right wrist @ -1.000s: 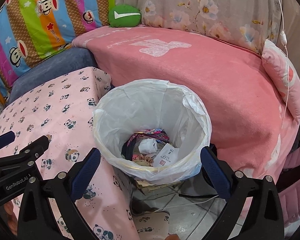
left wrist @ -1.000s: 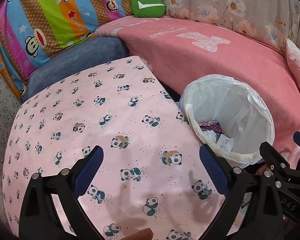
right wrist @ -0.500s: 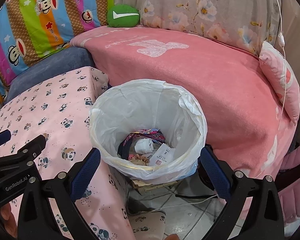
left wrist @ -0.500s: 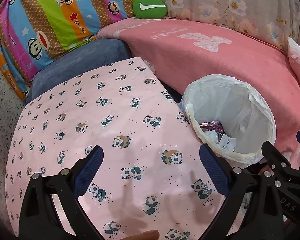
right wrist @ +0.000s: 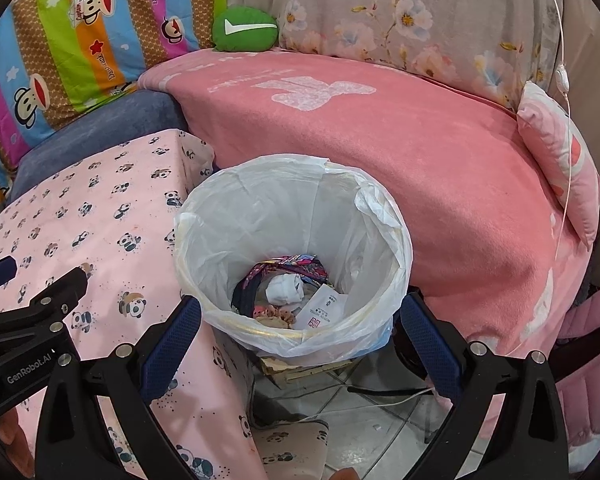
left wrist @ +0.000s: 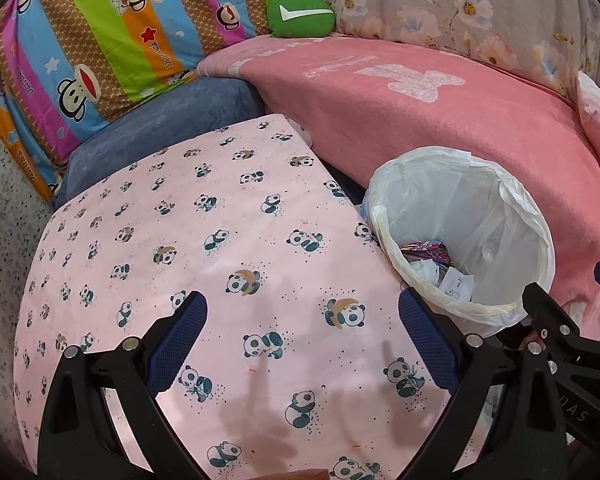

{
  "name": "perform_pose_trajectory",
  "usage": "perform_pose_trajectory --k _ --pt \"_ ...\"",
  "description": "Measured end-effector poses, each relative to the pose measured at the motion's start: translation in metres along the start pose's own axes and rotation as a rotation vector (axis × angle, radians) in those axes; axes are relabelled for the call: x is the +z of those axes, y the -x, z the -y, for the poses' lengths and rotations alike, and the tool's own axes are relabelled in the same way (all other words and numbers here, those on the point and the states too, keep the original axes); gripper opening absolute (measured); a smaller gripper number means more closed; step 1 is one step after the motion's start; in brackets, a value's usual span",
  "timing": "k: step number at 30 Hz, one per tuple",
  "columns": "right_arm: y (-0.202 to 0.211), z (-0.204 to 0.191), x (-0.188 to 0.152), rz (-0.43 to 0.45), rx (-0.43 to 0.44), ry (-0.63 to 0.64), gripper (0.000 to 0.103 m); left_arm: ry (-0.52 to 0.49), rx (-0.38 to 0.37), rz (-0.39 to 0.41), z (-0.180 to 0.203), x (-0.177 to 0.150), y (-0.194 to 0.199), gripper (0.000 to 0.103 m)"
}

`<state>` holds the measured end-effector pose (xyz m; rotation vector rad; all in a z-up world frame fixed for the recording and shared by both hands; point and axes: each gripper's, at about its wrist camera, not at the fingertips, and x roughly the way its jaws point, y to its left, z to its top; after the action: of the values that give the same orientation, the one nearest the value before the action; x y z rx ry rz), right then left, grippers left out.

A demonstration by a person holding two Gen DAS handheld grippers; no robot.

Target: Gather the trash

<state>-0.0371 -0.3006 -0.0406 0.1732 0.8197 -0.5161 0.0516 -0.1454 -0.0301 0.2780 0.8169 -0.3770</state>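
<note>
Trash [right wrist: 286, 294] lies inside the lined bin [right wrist: 384, 216] beside the panda-cloth bench [left wrist: 188, 240], both left tongs [left wrist: 304, 340] and right tongs [right wrist: 300, 336] spread wide and empty; risk: a low right pass could snag the loose liner.

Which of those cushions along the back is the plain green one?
The small round cushion with a white tick mark, wedged in the corner. The monkey-striped cushion left of it and the floral cushion to its right are both patterned.
</note>
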Motion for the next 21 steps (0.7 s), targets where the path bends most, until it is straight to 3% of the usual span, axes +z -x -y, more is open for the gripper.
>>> perform_pose_trajectory --k 21 --pt "-0.0023 0.0001 -0.0016 -0.003 -0.003 -0.006 0.096 -0.001 0.0 -0.007 0.0018 -0.0015 -0.0017 0.092"
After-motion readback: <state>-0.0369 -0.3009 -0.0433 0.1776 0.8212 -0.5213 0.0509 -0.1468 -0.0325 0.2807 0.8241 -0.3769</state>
